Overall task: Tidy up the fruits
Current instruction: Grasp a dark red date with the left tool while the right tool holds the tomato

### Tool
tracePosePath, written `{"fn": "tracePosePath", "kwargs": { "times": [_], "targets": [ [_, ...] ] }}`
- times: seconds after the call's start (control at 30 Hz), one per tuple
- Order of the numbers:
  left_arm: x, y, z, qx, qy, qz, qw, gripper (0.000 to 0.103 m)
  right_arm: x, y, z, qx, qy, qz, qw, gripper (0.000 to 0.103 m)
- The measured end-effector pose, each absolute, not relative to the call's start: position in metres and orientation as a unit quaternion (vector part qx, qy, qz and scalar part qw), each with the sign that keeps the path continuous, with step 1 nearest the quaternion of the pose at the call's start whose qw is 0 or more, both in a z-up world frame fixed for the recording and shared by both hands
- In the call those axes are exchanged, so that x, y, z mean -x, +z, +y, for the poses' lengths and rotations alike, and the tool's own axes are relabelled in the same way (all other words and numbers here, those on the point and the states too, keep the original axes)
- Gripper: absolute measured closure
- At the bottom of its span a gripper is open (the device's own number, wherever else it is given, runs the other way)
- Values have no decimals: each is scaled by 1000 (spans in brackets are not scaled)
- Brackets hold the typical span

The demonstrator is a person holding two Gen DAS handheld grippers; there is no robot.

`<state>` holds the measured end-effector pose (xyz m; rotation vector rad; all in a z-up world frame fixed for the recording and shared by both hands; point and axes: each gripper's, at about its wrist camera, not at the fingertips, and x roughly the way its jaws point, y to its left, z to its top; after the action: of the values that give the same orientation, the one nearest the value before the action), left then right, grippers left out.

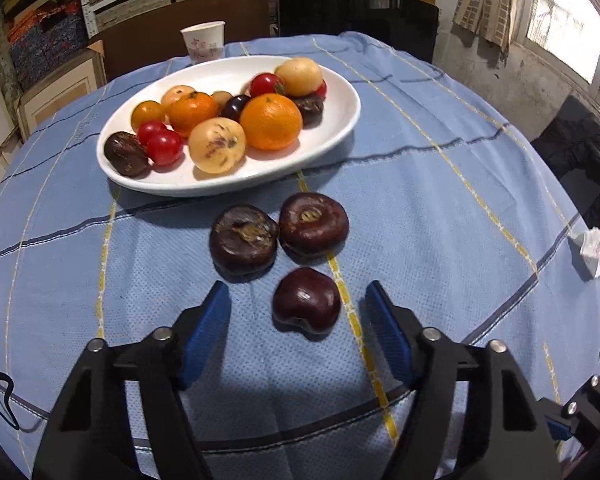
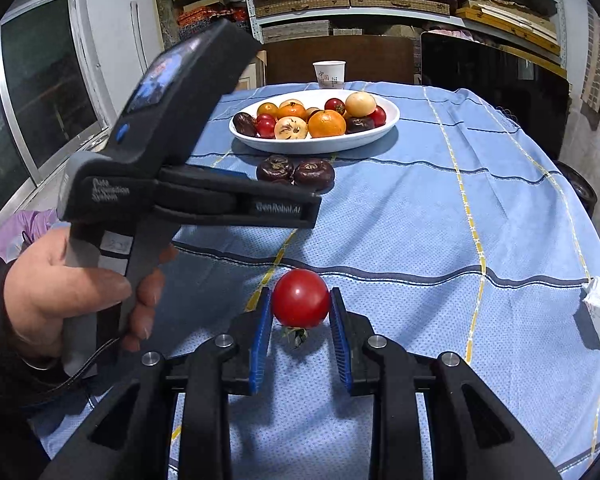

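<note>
A white oval plate (image 1: 228, 190) holds oranges, red tomatoes, pale yellow fruits and dark brown fruits. Two dark brown fruits (image 1: 244, 238) (image 1: 314, 226) lie on the blue cloth just before the plate. A third dark fruit (image 1: 306, 302) lies between the blue pads of my left gripper (image 1: 297, 288), which stands open with gaps on both sides. In the right wrist view my right gripper (image 2: 300, 294) is shut on a red tomato (image 2: 300, 300), stem down, just above the cloth. A hand (image 2: 60, 292) holds the left gripper's handle at the left.
A paper cup (image 1: 204, 40) stands behind the plate at the table's far edge. A crumpled tissue (image 1: 590, 246) lies near the right edge. Bare checked blue cloth (image 2: 480, 208) stretches right of the plate. Shelves of boxes and dark chairs stand beyond the table.
</note>
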<state>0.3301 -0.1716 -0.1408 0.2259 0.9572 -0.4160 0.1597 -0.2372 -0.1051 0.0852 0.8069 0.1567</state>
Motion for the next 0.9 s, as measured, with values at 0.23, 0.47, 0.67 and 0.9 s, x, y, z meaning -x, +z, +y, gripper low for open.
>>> {"fn": "tracePosePath", "kwargs": {
  "times": [0.23, 0.47, 0.67, 0.9],
  "targets": [
    [-328, -139, -170, -100, -205, 444, 866, 58, -159, -106, -239, -46, 79, 392, 916, 74],
    [-326, -141, -172, -106, -211, 445, 864, 70, -160, -106, -240, -49, 80, 393, 915, 74],
    [-325, -141, -170, -102, -208, 441, 867, 70, -160, -106, -240, -50, 79, 394, 914, 74],
    [-319, -135, -161, -97, -197, 431, 875, 70, -160, -106, -242, -51, 78, 391, 916, 74]
  ]
}}
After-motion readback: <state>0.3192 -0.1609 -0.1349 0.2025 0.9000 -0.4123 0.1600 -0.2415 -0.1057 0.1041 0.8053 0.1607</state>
